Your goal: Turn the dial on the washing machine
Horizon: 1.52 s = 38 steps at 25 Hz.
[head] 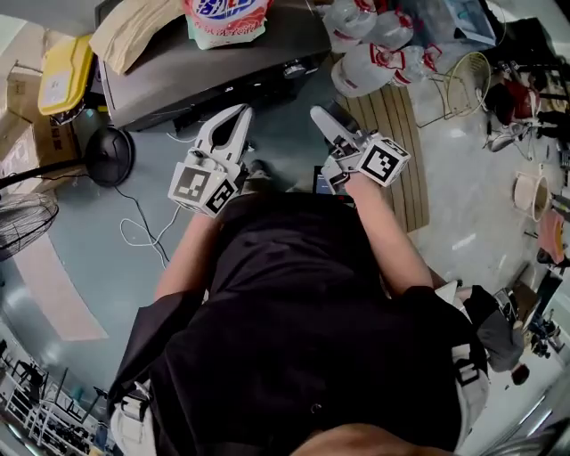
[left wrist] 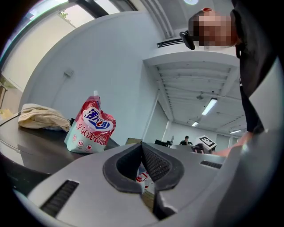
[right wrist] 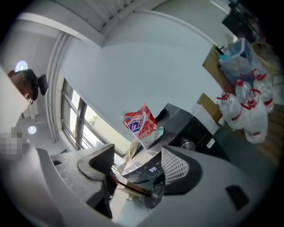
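The dark grey washing machine (head: 209, 76) stands ahead of me, at the top of the head view. A small round dial (head: 294, 68) shows on its front panel and appears as a dial (right wrist: 187, 144) in the right gripper view. My left gripper (head: 233, 120) hangs short of the machine's front, and the left gripper (left wrist: 143, 148) has its pad tips touching with nothing held. My right gripper (head: 328, 125) floats to the right of the dial and apart from it. That right gripper (right wrist: 135, 162) has its jaws wide apart and empty.
A red-and-white detergent bag (head: 227, 18) and a folded beige cloth (head: 134, 31) lie on the machine's top. Left of it are a yellow-lidded box (head: 62, 76) and a fan base (head: 107, 156). White plastic bags (head: 374, 49) and a wooden pallet (head: 396, 125) sit at the right.
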Motion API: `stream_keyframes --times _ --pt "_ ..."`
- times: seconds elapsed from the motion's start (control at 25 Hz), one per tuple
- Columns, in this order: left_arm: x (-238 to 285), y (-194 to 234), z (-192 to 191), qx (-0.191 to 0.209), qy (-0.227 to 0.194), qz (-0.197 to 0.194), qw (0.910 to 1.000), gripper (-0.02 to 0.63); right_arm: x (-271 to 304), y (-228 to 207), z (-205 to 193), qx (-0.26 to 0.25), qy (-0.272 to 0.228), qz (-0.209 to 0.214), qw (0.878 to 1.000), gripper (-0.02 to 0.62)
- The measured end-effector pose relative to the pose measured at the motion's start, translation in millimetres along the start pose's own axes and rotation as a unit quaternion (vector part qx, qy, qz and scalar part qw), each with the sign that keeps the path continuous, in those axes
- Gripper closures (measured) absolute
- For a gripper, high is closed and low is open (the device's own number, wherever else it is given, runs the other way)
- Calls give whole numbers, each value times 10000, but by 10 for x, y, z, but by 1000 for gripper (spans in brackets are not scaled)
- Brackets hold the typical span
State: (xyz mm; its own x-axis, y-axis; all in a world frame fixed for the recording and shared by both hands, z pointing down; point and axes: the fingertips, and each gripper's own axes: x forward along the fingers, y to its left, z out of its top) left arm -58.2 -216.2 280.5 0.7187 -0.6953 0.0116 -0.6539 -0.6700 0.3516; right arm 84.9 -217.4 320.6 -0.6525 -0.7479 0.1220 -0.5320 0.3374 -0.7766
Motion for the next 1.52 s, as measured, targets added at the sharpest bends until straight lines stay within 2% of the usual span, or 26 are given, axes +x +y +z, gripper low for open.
stream_keyframes --times 0.16,0.32,0.44,0.64,0.84,1.0,1.24,1.52 --pt "137 41 -162 71 185 -253 9995 611 57 -129 -18 1163 -288 372 9921 262" --pt "231 215 -324 22 268 -83 9996 611 129 -432 47 2550 -979 589 9602 262" --pt "282 405 -399 -66 256 120 9996 611 234 -734 -22 3155 -1271 518 9389 262" --pt "295 585 -538 -67 306 253 9992 611 522 -1110 -250 3863 -1342 407 9116 262" --pt "365 591 -863 -68 523 3 9986 611 692 -1495 -444 4133 -1438 147 8991 262" --pt "422 590 -1054 -188 499 21 9986 611 813 -1725 -520 4179 -1574 75 8947 262" --pt "413 699 -1310 -214 654 70 9976 611 1023 -1811 -496 4115 -1789 312 8931 262" --pt "403 763 -1424 -227 778 128 9966 611 1131 -1871 -503 3940 -1688 313 9029 262"
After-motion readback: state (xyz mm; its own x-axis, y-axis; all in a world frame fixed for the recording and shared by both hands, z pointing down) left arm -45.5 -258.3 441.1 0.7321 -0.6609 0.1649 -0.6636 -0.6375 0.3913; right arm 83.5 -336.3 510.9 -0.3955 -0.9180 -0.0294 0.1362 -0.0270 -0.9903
